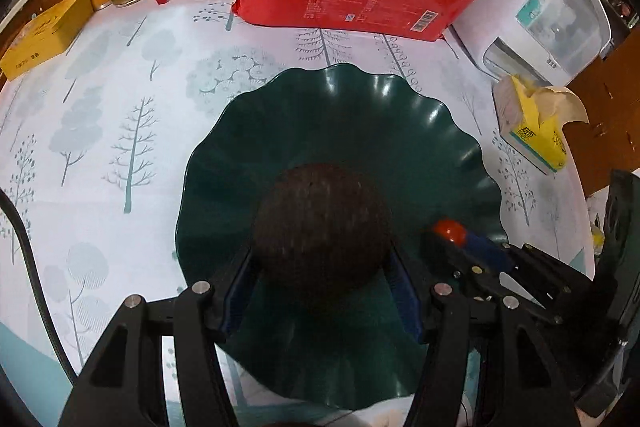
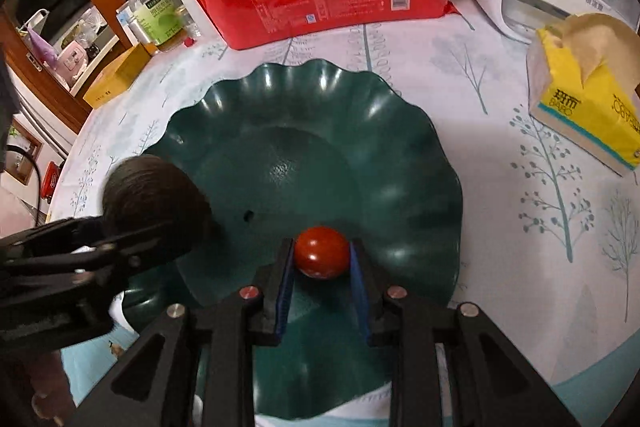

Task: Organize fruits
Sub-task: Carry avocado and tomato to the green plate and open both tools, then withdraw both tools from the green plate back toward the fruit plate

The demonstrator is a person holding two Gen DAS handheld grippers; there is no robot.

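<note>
My table wears a white cloth printed with pale trees. Wooden cabinets with glass fronts stand off to my left, everything dimly lit.

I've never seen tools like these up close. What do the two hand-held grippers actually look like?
Both look alike. The left hand-held gripper and right hand-held gripper are matte black frames with triangular cut-outs, round silver bolt heads at the joints, and two flat fingers lined with ribbed blue pads. A black cable runs alongside the left one.
</note>
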